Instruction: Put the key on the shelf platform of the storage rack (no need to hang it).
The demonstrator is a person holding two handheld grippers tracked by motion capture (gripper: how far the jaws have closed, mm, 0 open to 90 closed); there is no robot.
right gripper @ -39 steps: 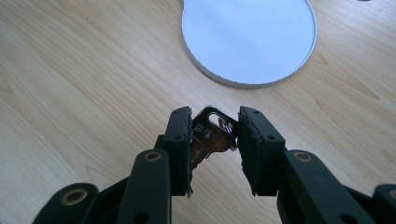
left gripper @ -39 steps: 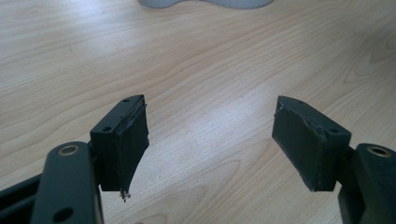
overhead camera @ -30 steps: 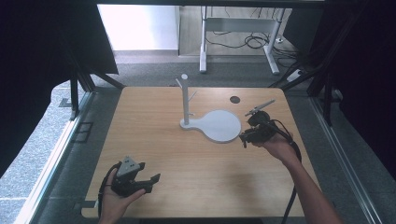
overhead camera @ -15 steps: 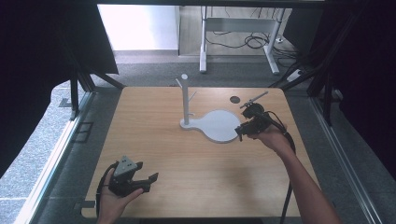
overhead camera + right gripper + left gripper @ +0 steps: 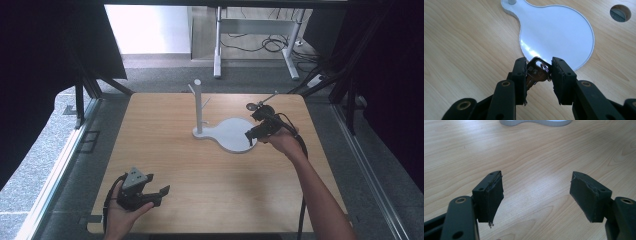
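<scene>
A silver key [image 5: 536, 71] on a small ring is pinched between the jaws of my right gripper [image 5: 539, 63], which is shut on it. That gripper [image 5: 250, 135] hovers at the near right edge of the white stand's round base [image 5: 232, 135]. The stand's upright post [image 5: 198, 107], with short pegs, rises at the base's left end. In the right gripper view the base [image 5: 556, 32] lies just beyond the key. My left gripper [image 5: 159, 195] rests in a hand near the table's front left, open with nothing between its jaws [image 5: 536, 182].
A round cable hole [image 5: 620, 13] sits in the wooden tabletop [image 5: 165, 150] beyond the base, to its right. Metal table legs and cables lie on the floor behind the table. Dark curtains flank both sides.
My right gripper has carried the key a little farther from the person and leftward, up to the base's edge. The left gripper has stayed put.
</scene>
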